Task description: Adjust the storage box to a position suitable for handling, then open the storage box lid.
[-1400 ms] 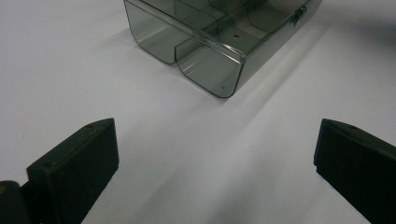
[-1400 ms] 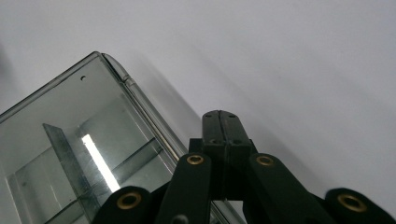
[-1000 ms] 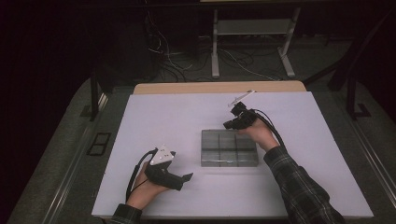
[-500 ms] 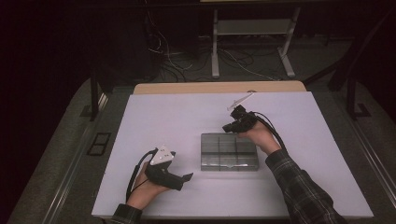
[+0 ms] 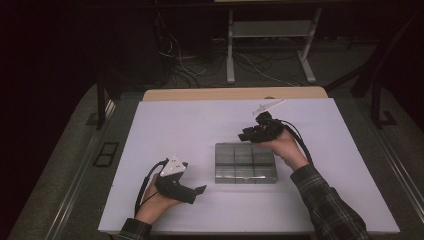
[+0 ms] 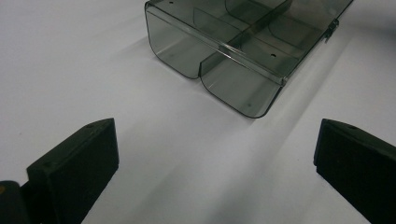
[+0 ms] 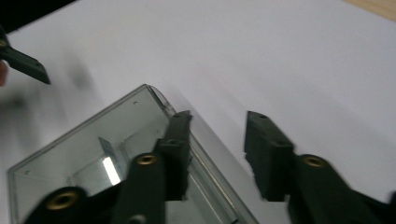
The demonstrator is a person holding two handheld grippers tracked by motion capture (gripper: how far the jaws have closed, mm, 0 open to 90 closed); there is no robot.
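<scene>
Clear smoky plastic organiser box (image 5: 245, 163), lid closed (small latch on the near edge). Lies flat, mid-table, divided into compartments.

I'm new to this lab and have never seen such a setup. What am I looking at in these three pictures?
A person sits at a white table with a hand-held black two-jaw tool in each hand. One picture looks down from above; the other two come from cameras riding on each tool. A clear grey plastic compartment box lies on the table. The left tool rests open, short of the box. The right tool has just been opening; its jaws straddle the box's rim without pressing. Nothing is held.
</scene>
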